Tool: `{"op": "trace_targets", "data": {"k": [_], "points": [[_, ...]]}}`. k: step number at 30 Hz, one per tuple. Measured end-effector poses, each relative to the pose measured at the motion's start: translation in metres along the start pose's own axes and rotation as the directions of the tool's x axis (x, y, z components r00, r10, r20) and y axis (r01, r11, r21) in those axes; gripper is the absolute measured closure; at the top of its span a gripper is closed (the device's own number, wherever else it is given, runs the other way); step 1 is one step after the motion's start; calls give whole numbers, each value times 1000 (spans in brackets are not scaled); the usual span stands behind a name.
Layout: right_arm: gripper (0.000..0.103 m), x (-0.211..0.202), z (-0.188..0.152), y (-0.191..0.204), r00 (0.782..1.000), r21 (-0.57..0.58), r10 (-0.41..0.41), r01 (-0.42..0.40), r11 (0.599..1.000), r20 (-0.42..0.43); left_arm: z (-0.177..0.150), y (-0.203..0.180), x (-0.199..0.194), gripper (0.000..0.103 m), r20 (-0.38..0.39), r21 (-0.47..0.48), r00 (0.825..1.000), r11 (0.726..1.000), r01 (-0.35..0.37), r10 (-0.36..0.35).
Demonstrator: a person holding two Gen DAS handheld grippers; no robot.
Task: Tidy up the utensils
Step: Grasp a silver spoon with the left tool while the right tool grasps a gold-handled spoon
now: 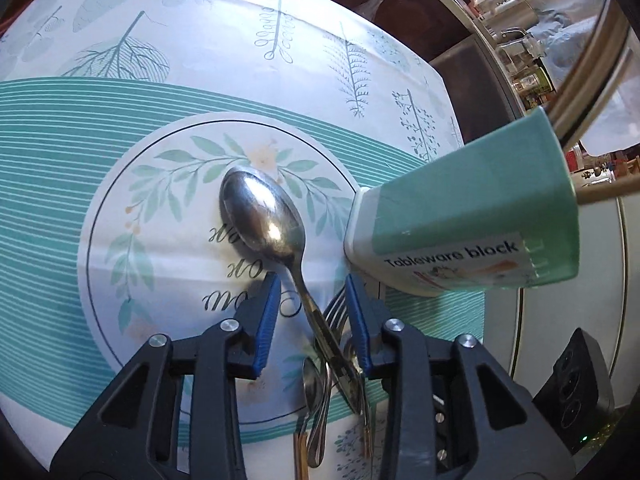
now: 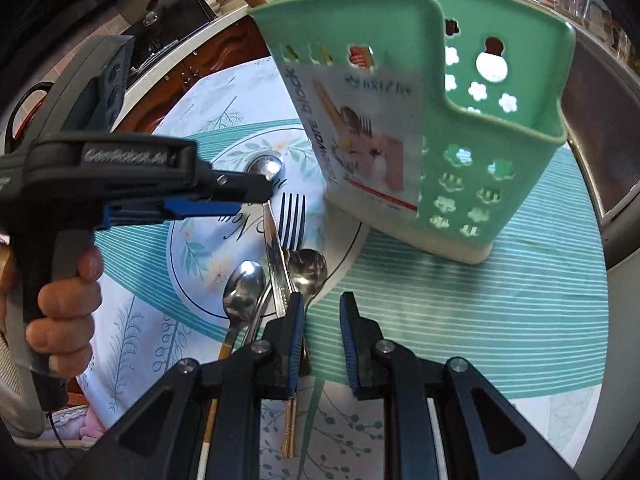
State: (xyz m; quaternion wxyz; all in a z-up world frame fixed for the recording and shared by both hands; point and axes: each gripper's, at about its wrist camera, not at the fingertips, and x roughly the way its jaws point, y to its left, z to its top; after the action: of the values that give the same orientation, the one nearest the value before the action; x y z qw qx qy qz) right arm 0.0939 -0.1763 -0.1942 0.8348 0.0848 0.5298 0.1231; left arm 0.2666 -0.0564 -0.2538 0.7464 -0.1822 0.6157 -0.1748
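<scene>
A large steel spoon lies on the printed placemat, its handle running back between my left gripper's open blue fingers. A fork and smaller spoons lie crossed beside it. The green utensil holder labelled "Tableware block" stands to the right. In the right wrist view, the holder stands ahead, and the fork and spoons lie ahead-left. My right gripper is open and empty above the mat, beside the utensil handles. The left gripper's body hovers over the large spoon.
The leaf-print tablecloth covers a round table with a striped teal mat. A dark power strip lies at the right table edge. Kitchen counter clutter and dark cabinets stand beyond the table.
</scene>
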Motion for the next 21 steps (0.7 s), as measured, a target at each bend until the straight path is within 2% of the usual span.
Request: {"op": "trace_targets", "data": {"k": [6, 10, 12, 15, 21], "points": [[85, 4, -1, -3, 1000, 19, 2, -1, 1000, -10, 13, 2, 18, 81, -12, -46, 1000, 999, 8, -9], [85, 3, 0, -11, 1000, 33, 8, -8, 999, -16, 18, 5, 26, 97, -5, -78, 1000, 997, -5, 4], [85, 3, -1, -12, 1000, 34, 11, -10, 999, -19, 18, 10, 25, 98, 13, -103, 1000, 995, 1, 1], [85, 3, -1, -11, 1000, 29, 16, -16, 999, -25, 14, 7, 16, 101, 45, -73, 996, 995, -72, 75], [85, 7, 4, -10, 998, 15, 25, -24, 1000, -56, 1, 14, -15, 103, 67, -82, 996, 995, -49, 55]]}}
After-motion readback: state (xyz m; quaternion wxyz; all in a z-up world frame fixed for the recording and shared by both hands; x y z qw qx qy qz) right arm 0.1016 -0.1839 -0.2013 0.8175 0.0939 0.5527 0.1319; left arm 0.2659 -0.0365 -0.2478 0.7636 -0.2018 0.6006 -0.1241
